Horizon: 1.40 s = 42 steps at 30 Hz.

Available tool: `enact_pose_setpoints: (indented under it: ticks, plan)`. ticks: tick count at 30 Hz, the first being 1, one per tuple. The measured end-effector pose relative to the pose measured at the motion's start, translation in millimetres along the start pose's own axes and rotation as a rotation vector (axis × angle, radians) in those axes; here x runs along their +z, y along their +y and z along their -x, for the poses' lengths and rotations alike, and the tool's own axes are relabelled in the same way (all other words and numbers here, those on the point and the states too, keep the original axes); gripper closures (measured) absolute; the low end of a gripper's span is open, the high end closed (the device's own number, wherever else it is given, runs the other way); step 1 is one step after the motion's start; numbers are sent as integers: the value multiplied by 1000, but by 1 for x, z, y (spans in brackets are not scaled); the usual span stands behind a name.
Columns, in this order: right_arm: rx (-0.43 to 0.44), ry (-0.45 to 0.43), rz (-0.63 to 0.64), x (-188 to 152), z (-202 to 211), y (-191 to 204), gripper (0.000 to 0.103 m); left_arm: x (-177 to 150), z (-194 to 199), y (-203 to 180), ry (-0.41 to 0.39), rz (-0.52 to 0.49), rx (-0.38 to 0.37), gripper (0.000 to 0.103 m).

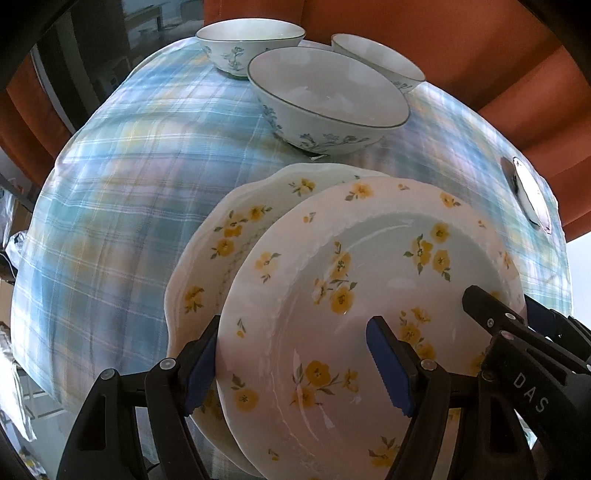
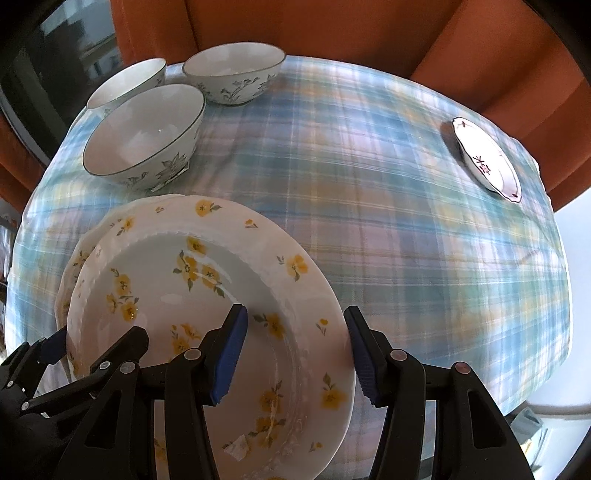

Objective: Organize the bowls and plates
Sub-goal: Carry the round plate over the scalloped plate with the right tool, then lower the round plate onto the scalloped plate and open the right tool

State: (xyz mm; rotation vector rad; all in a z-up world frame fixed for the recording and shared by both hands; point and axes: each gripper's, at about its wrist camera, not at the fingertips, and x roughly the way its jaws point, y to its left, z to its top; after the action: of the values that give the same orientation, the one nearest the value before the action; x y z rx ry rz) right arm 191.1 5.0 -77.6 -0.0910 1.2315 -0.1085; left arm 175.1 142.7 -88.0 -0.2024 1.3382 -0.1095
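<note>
The table is covered by a blue checked cloth (image 2: 369,206), with an orange sofa (image 2: 295,26) behind it.

Two big plates with yellow flowers sit low in both views. The top plate (image 1: 369,295) lies a little to one side over the bottom plate (image 1: 221,229), so most of the bottom one is hidden. I cannot tell if the top plate rests on it or hangs just above.

The left gripper (image 1: 295,365) is at 6 o'clock in its own view. One blue pad is outside the top plate's rim at 7 o'clock, the other is over the plate's inside at 5 o'clock. The right gripper (image 2: 295,354) stands the same way on the other side of the plate: one pad over the inside, one outside the rim. Both are clenched on the top plate, rim between the pads.

Three white bowls with blue flowers stand close together at 12 o'clock in the left view: the near bowl (image 1: 328,99), the left bowl (image 1: 247,44) and the right bowl (image 1: 380,61), partly hidden behind the near one.

One small plate (image 2: 487,158) lies far off at 2 o'clock in the right view. Its dark mark is hard to make out.
</note>
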Motion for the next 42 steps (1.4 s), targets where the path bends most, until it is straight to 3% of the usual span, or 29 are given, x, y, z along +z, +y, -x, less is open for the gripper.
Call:
enact_pose_setpoints:
  ticks: [9, 22, 25, 27, 29, 42]
  plan:
    - [4, 43, -3, 9, -17, 0, 46, 8, -7, -10, -4, -43, 52, 27]
    - [41, 30, 11, 13, -19, -7, 50, 10, -12, -20, -47, -50, 139, 22]
    - [45, 31, 19, 12, -19, -9, 50, 8, -14, -27, -58, -98, 190, 18]
    - [50, 36, 19, 8, -17, -12, 49, 6, -16, -36, -76, -165, 228, 7]
    - [70, 49, 9, 3, -16, -17, 49, 5, -19, -43, -69, -192, 222, 2]
    - [125, 45, -46, -15, -8, -33, 51, 13, 2, -29, -109, -168, 175, 2]
